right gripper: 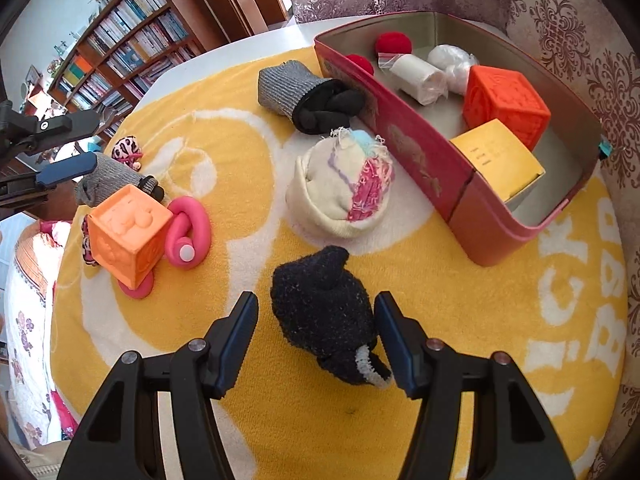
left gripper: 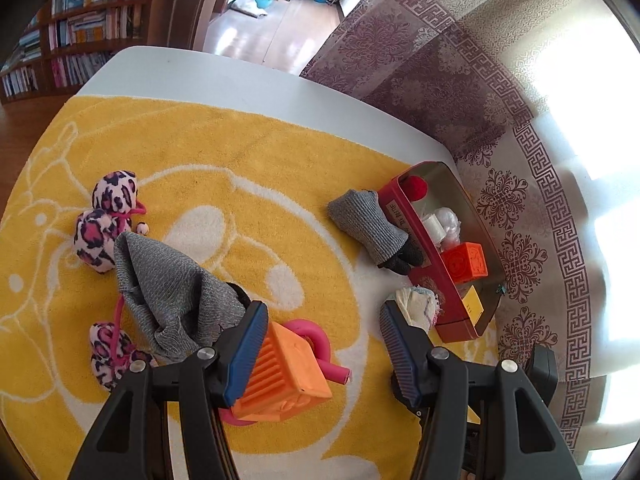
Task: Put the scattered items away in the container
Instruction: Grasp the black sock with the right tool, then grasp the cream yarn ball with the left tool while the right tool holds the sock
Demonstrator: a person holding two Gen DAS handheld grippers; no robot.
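— Two sets of fingers, both spread apart and holding nothing. What lies nearest?

— My right gripper [right gripper: 316, 320] straddles the black sock bundle [right gripper: 326, 312], which lies between its fingers on the yellow towel [right gripper: 460, 320], long axis running toward me.

— And the container?

— My red tin [right gripper: 424, 168] sits ahead and to the right, already holding several items. My left gripper [left gripper: 320, 336] hovers over the orange cube [left gripper: 288, 372].

On the towel [right gripper: 500, 380], a sock ball [right gripper: 340, 184] lies between the tin [right gripper: 424, 152] and the cube [right gripper: 128, 232], another sock [right gripper: 324, 312] nearer.
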